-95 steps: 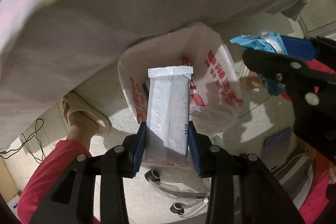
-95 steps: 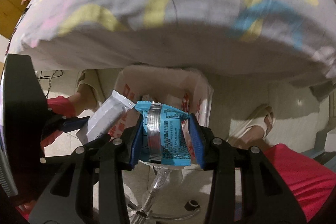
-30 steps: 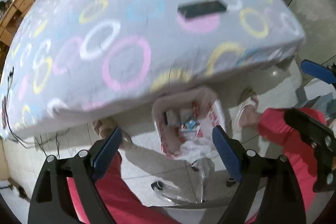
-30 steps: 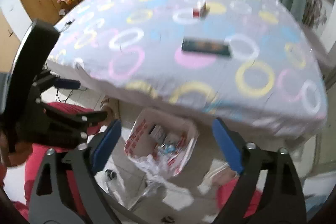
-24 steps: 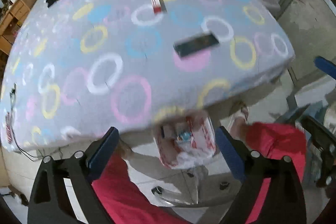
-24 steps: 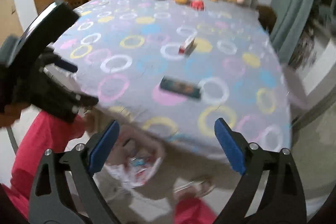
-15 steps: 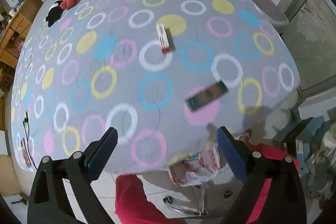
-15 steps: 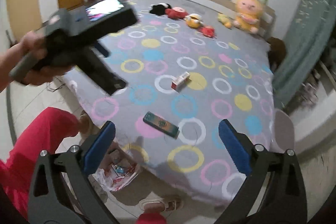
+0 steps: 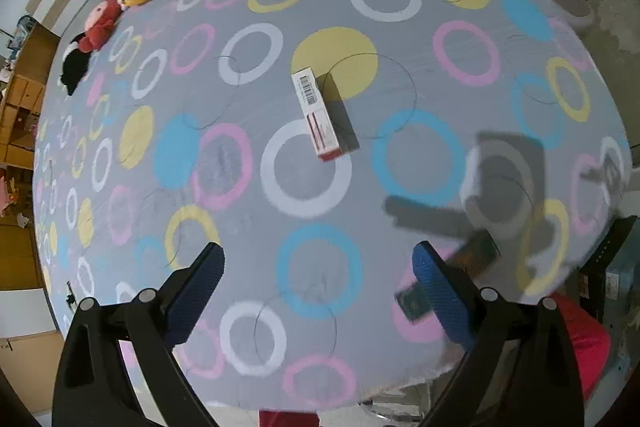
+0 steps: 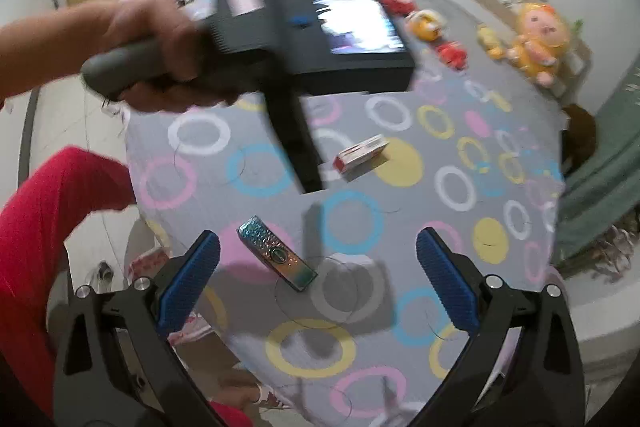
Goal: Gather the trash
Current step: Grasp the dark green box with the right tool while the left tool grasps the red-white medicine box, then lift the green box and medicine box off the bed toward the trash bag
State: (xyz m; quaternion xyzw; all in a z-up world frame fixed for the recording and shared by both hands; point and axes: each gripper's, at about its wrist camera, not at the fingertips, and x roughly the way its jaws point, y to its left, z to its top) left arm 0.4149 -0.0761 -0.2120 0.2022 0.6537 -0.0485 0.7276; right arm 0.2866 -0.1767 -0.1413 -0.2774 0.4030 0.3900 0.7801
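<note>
Grey bedsheet with coloured rings (image 9: 304, 259) lay under both tools. Two trash items: one white-and-red rectangular cardboard box (image 9: 318, 113), ahead of the empty, wide-apart left gripper (image 9: 318, 273); one flat, glossy dark-green foil wrapper (image 10: 277, 253), just ahead-left between the empty, spread right gripper (image 10: 318, 263) fingers.

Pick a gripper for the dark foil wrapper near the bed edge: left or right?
Right, probably. The right gripper is open with the dark foil wrapper lying between its fingers, slightly left of centre. In the left view the left gripper is open too, but one finger partly hides the wrapper.
</note>
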